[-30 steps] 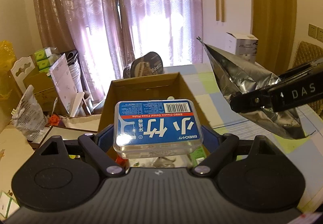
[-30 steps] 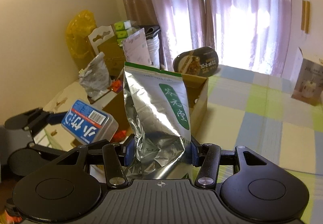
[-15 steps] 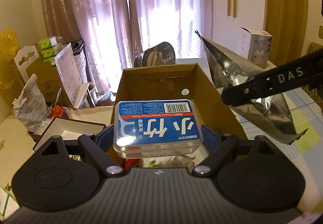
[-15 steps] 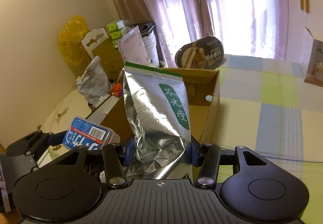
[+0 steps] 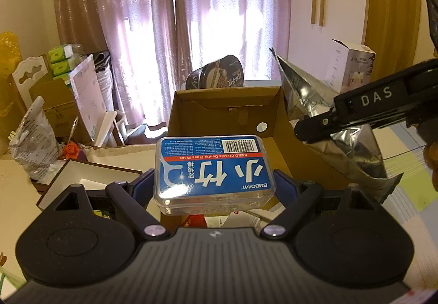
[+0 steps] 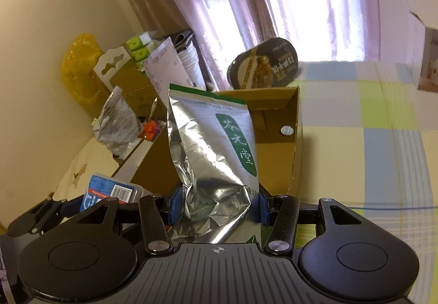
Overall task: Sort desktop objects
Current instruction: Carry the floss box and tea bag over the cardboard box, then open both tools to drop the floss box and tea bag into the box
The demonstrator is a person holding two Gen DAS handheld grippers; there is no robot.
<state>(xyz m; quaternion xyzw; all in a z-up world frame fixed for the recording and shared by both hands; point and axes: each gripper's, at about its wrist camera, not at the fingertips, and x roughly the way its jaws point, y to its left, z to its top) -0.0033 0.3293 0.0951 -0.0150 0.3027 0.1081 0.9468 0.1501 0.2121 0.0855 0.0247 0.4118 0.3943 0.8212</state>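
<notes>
Two grippers, each loaded, and we list them in turn. Item one: the left gripper (image 5: pixel 213 186) is clamped on a clear floss-pick box (image 5: pixel 213 167) with a blue label, held flat and raised in front of an open cardboard box (image 5: pixel 279 123); the right wrist view shows only one corner of that floss-pick box (image 6: pixel 112 191), low at the left. Item two: the right gripper (image 6: pixel 217 206) pinches the crumpled lower end of a silver foil pouch (image 6: pixel 213 150), which stands upright with its green printed strip facing the camera; the left wrist view shows us instead the pouch's plain silver side (image 5: pixel 347 145), hanging beside the cardboard box's right wall. Item three: a dark round lidded bowl (image 6: pixel 264 64) leans behind the cardboard box (image 6: pixel 297 123). Item four: a checked tablecloth (image 6: pixel 369 123) lies under the box. We think papers lie inside the box beneath the left gripper, though they are mostly hidden.
</notes>
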